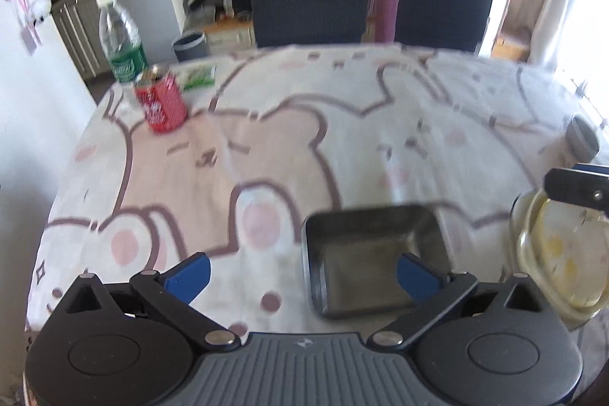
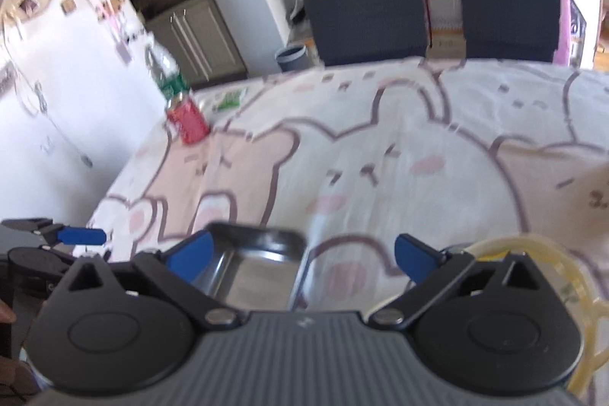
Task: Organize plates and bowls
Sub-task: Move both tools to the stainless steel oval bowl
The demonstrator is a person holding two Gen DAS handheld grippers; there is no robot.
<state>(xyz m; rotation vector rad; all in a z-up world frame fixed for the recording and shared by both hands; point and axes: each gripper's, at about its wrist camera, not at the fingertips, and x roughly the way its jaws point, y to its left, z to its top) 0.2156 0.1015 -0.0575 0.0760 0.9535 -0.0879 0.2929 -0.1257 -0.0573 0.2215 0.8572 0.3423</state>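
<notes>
Both of my claws are spread wide and grasp nothing. My left gripper (image 1: 302,276) sits at the bottom of the left wrist view, its right blue pad over the metal tray (image 1: 375,259) in the lower centre. My right gripper (image 2: 302,259) sits at the bottom of the right wrist view, its left pad over the same tray (image 2: 253,267).

The tray lies flat on the cartoon-print tablecloth (image 1: 266,139), near the table's front edge. It looks to be thin steel: stiff, light, and likely slippery on its polished walls. I judge the rolled rim the soundest place to pinch, one pad inside the wall and one outside.

The clear glass bowl (image 1: 559,253) stands at the lower right of the left wrist view, just beside the tray; in the right wrist view it shows at the lower right (image 2: 571,276), partly hidden by my gripper. I judge it heavier, rigid, and breakable, to be taken by its rim and set down softly.

A red can (image 1: 161,101) and a water bottle (image 1: 121,40) stand in the upper left, well apart.
</notes>
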